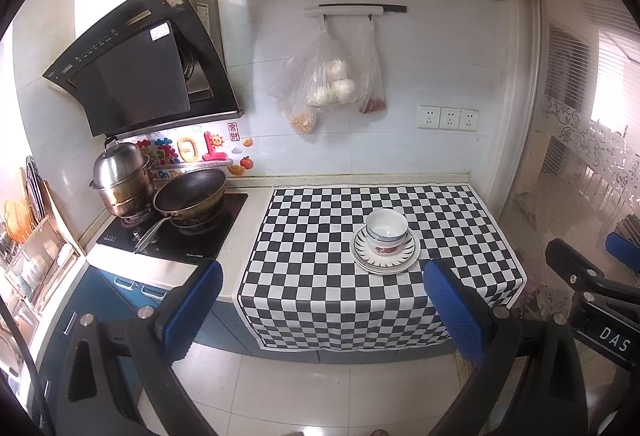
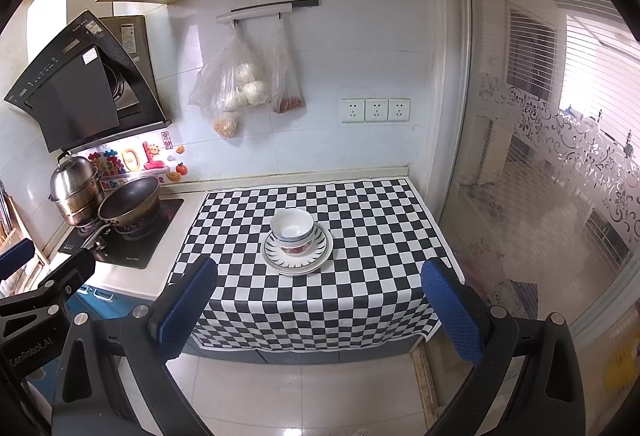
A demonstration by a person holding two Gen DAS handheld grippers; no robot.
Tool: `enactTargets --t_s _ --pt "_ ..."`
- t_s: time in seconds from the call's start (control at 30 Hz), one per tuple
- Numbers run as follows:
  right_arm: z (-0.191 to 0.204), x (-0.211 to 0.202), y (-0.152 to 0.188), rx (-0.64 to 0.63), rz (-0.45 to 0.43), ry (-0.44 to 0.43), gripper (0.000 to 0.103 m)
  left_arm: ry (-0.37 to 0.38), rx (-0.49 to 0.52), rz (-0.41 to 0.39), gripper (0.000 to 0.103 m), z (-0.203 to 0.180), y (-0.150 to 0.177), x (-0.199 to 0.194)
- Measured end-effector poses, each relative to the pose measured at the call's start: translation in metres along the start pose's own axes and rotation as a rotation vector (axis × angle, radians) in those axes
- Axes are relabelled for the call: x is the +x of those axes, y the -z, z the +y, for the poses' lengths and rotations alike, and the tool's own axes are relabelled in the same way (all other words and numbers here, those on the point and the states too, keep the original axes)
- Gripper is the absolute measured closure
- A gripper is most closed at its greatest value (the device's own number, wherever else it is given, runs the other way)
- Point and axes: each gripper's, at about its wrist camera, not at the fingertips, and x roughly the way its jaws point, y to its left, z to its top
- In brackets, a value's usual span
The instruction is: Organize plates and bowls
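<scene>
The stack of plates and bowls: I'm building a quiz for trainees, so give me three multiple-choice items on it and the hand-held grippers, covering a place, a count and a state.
1. Where do the plates stand?
A. on the hob
B. on the checkered cloth
C. on the floor

2. How many wall sockets are there?
A. one
B. two
C. three

3. How is the right hand-held gripper?
A. open, empty
B. shut on a bowl
C. shut on a plate

Answers: 1 B, the cloth lies under the stack. 2 C, three in a row. 3 A, its fingers are spread, nothing between.
</scene>
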Motion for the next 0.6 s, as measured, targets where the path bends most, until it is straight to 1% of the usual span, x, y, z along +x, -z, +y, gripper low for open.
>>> enactTargets --t_s 0.37,0.47,0.6 --pt "0.0025 0.0033 -0.0033 -0.006 0.001 -0.004 0.000 -0.009 -0.011 0.011 0.000 0.0032 -0.0011 0.0080" --pt "0.0041 0.0062 -0.0052 -0.007 0.002 -0.005 0.000 -0.032 -0.012 0.003 0.000 0.0030 -0.0010 0.0078" --pt "0.0057 0.0084 -0.0062 -0.008 0.002 -0.007 0.000 -0.036 -0.012 -0.002 0.000 0.0035 -0.0009 0.0076"
